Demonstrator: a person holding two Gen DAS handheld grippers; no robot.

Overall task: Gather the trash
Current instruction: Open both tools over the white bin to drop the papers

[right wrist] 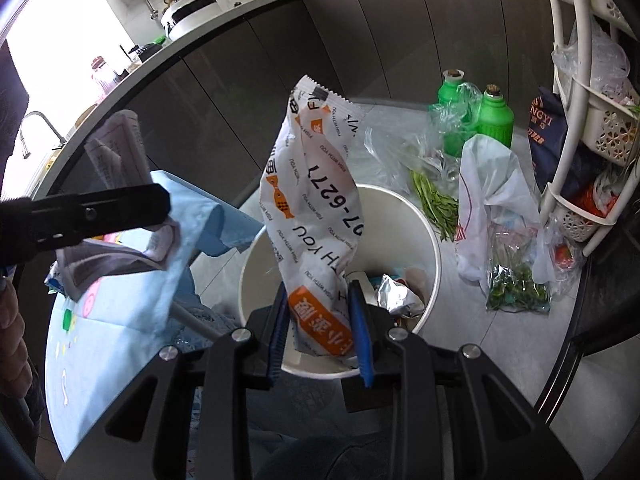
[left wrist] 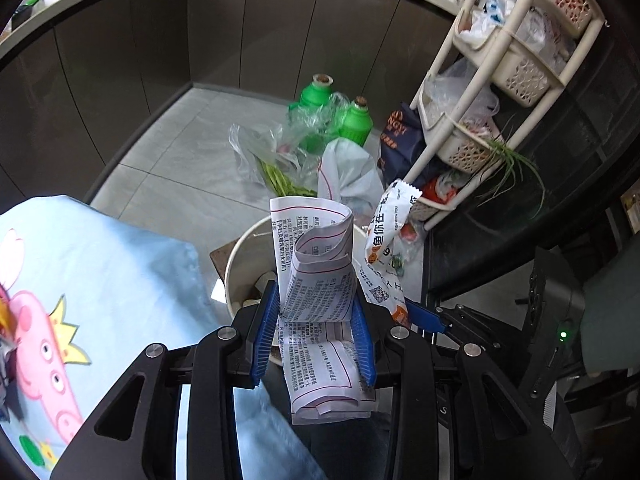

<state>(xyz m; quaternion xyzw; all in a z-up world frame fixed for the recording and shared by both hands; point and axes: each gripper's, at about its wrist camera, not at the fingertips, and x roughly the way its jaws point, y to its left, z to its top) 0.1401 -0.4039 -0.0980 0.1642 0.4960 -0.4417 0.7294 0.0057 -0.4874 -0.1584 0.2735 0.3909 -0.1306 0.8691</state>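
Blue-padded left gripper [left wrist: 316,332] clenches a folded printed paper leaflet [left wrist: 320,280] above the round white bin [right wrist: 434,248]; the right gripper [right wrist: 320,328] grasps a white-and-orange snack wrapper [right wrist: 312,200] over it.

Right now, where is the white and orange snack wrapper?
The white and orange snack wrapper is clamped in the right gripper, held upright over the round white trash bin, right of the folded printed leaflet.

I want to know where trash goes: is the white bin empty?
No, the white bin already holds crumpled silver foil and other scraps at the bottom.
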